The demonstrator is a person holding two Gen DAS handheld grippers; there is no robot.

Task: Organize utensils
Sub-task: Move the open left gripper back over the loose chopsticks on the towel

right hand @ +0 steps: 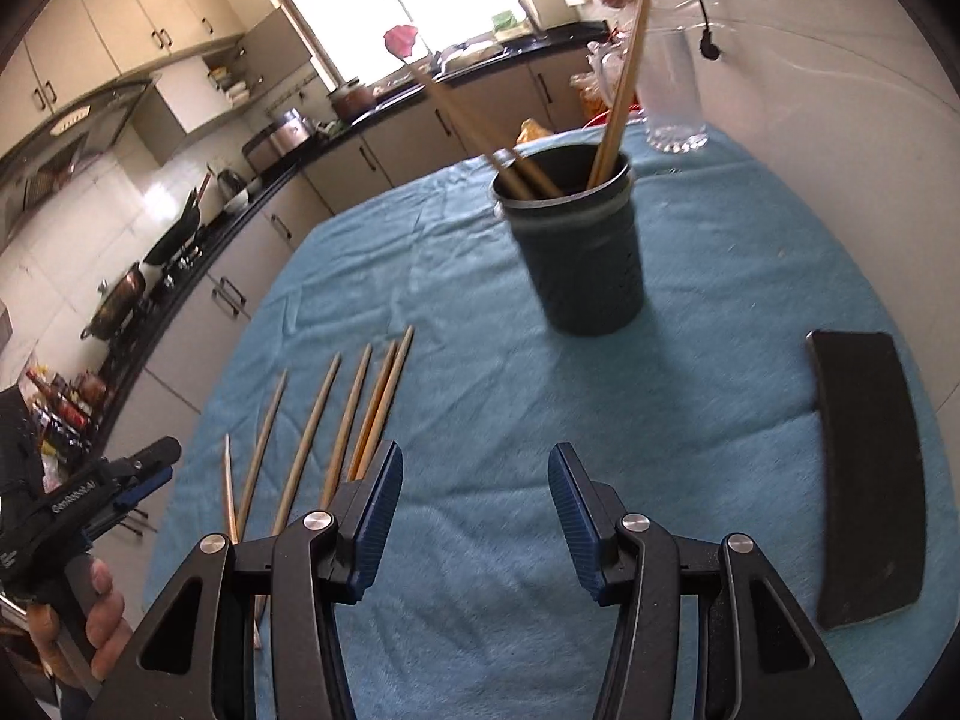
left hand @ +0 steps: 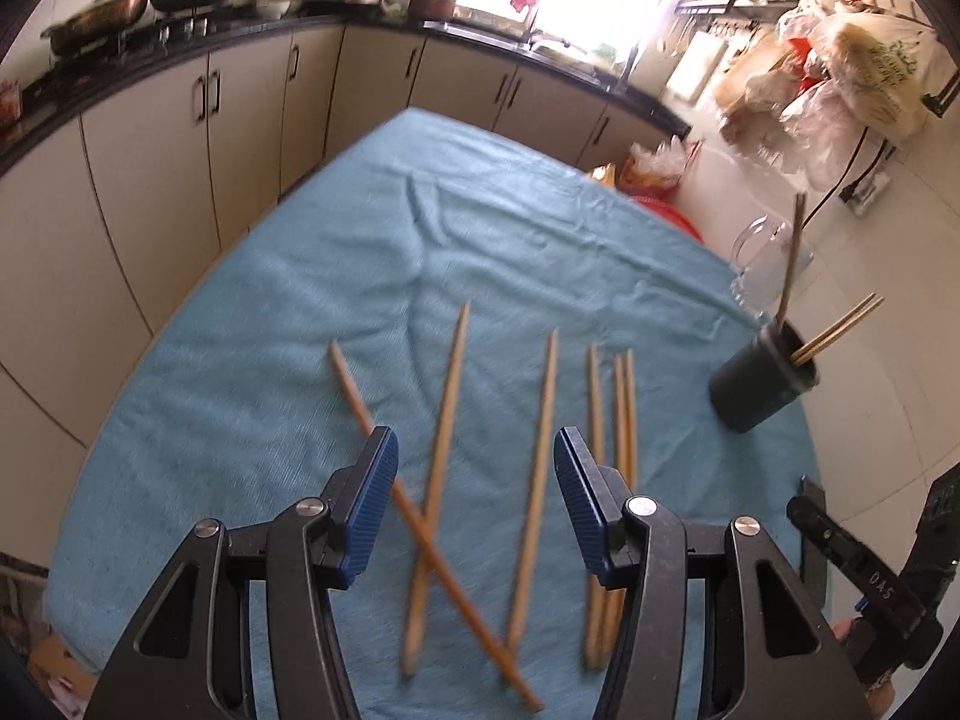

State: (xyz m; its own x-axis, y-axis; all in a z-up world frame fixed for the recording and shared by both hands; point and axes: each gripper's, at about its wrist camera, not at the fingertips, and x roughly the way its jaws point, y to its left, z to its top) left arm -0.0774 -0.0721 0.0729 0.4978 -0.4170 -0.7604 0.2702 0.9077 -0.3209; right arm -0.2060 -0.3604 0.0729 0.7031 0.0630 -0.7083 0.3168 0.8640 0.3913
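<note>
chopsticks [left hand: 543,474] lie loose on the blue cloth [left hand: 300,312], six by my count, wooden, fanned out side by side with tips toward 12 o'clock. two at the left of the spread cross each other; two at the right lie touching as a pair. more chopsticks already stand in the dark holder cup [right hand: 576,246], which sits upright on the cloth at about 2 o'clock from the spread in the left wrist view.

left gripper [left hand: 474,504] hovers over the crossed ones, jaws spread wide, nothing between the pads. right gripper [right hand: 474,516] hangs over bare cloth, holder at 12 o'clock ahead of it, jaws likewise wide apart and holding nothing. flat black pad [right hand: 864,474] lies on the cloth at 3 o'clock of it. clear glass jug [right hand: 672,90] stands beyond the holder.

handling, as judged: sticks look light, stiff, thin, smooth, so apt to roll or pivot if pinched near an end. best hold is likely around mid-length, pads across the shaft. single uncrossed stick at centre seems the easiest pick; crossed ones may drag each other. low profile on soft cloth means pads must come right down to the fabric.
</note>
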